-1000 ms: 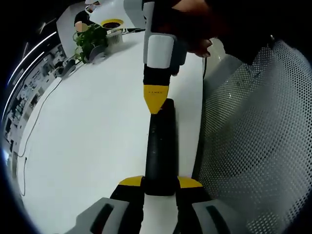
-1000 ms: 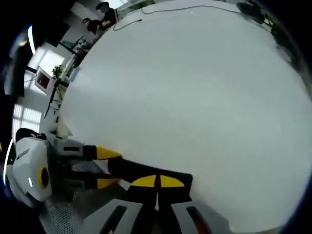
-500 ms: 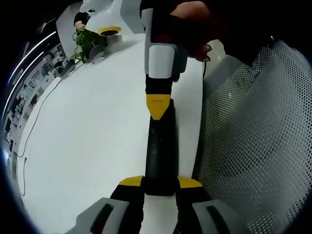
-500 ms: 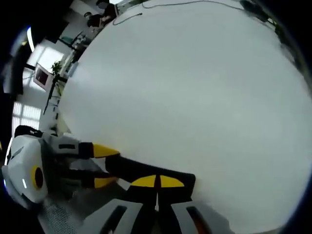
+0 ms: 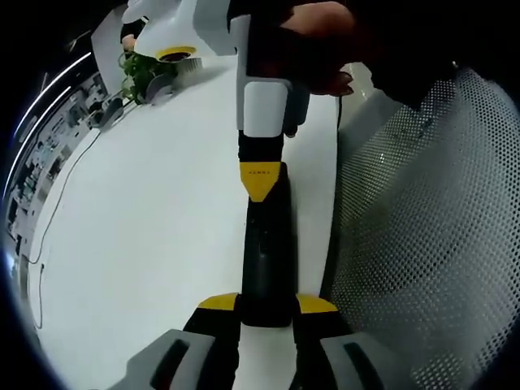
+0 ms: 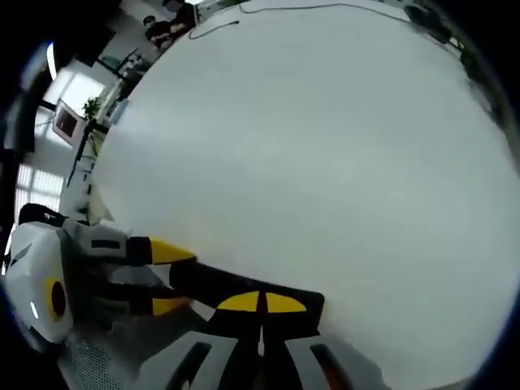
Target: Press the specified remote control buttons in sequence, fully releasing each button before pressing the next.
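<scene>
Remote [image 5: 265, 244], black and long, lies on the white tabletop [image 5: 146, 236] near its edge, stretching away from the left tool [image 5: 266, 305] in the left gripper view. That tool's two yellow-tipped jaws stand on either side of the remote's near end and clamp it. At the far end, the right tool [image 5: 260, 177] comes down from above with its yellow tips drawn together into one point, and that point rests on the remote's top face. A hand [image 5: 325, 49] grips the right tool's body. Beside the tabletop edge is a white perforated chair back [image 5: 422, 244]. Far off on the tabletop stands a green plant [image 5: 146, 69].

In the right gripper view, the right tool [image 6: 260, 305] shows its jaws closed together with no gap, sitting on the remote [image 6: 236, 288]. The left tool [image 6: 162, 276] comes in from the left, its yellow tips on either side of the remote. A cable [image 6: 276, 8] runs along the far tabletop [image 6: 325, 146].
</scene>
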A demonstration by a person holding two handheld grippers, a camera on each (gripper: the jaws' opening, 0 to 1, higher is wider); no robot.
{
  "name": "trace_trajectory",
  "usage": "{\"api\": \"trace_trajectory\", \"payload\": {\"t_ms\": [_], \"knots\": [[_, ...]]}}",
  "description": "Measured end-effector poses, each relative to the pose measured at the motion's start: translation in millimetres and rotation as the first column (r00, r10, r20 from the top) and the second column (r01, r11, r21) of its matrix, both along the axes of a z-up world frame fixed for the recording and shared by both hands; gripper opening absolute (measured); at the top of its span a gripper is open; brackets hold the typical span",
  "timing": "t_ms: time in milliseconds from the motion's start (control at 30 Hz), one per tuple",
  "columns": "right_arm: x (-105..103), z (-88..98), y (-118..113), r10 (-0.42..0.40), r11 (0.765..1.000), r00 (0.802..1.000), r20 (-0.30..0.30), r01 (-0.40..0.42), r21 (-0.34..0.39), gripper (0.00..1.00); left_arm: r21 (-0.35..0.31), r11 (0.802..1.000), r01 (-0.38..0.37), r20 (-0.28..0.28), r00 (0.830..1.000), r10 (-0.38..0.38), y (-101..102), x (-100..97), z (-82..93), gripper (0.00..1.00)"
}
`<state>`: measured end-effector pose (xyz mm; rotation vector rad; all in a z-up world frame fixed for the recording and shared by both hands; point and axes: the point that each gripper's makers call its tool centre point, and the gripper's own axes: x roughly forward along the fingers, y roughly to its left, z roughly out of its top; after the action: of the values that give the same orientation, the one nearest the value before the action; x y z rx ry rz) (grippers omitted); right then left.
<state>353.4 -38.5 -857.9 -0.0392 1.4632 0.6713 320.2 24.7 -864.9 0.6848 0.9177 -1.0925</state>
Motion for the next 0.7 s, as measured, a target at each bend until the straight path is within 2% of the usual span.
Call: {"api": "trace_trajectory", "payload": {"t_ms": [133,333,500,600,700], "knots": [[0,0.9,-2,-0.001,1.0,1.0,0.003,0.001,0.026,0.0,-0.001,1.0,-0.012,0.001,1.0,0.012,0,-0.1,0.2,0.24],[0,2.7,-2,-0.054,0.996,0.998,-0.044,0.057,0.065,0.0,-0.001,1.0,-0.01,0.005,1.0,0.01,0,-0.2,0.4,0.24],[0,9.0,-2,-0.067,0.995,0.997,-0.038,0.069,0.078,0.0,-0.008,1.0,-0.026,-0.001,1.0,0.026,1,-0.5,0.3,0.25],[-7,10.1,0,-0.071,0.992,0.994,-0.082,0.079,0.097,0.0,-0.014,0.999,-0.042,-0.01,0.999,0.042,1,-0.4,0.2,0.25],[-11,6.7,1,-0.055,0.994,0.994,-0.098,0.064,0.088,0.0,-0.017,0.998,-0.061,-0.006,0.998,0.061,3,2.6,0.1,0.29]]}}
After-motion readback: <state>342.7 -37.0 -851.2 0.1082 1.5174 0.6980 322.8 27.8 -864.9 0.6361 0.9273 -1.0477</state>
